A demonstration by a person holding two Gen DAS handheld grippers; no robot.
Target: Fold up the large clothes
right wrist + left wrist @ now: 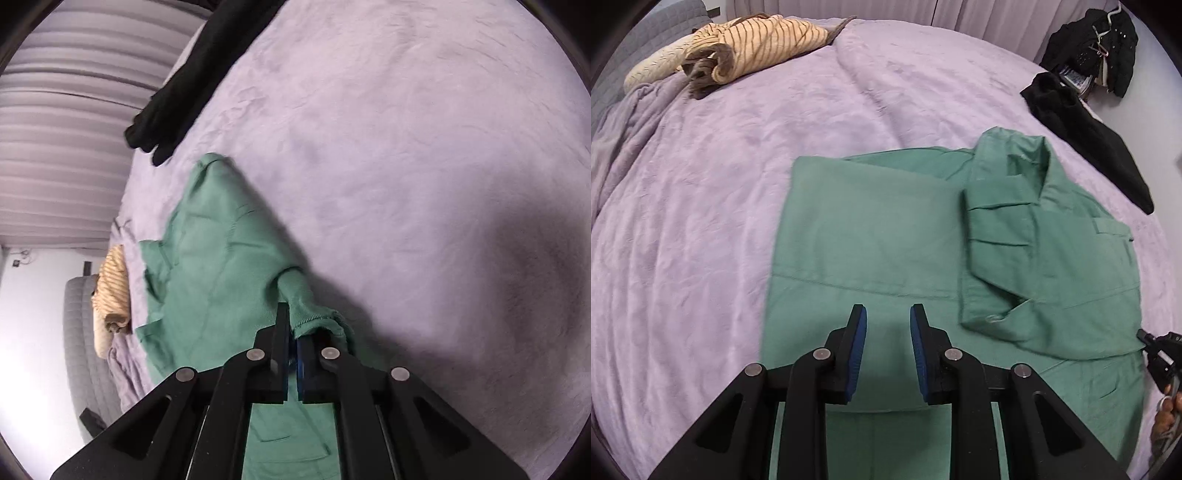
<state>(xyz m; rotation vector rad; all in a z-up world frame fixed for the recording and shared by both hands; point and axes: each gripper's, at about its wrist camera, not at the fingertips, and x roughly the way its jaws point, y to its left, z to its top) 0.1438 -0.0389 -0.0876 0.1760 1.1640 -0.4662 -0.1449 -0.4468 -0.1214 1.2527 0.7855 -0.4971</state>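
Left wrist view: green shirt [871,236] spread on lilac bed cover [701,206], sleeve folded across; left tool [888,314] hovers above hem, pads apart, nothing between. Striped garment [753,48] far corner. Right wrist view: right tool [291,328] clamped on shirt edge, lifting it.

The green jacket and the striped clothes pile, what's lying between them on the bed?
Nothing: only bare lilac bedspread separates the green jacket from the striped clothes pile, seen best in the left wrist view.

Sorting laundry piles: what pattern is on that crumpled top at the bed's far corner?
Tan with thin dark stripes, the crumpled striped top; clearest in the left wrist view.
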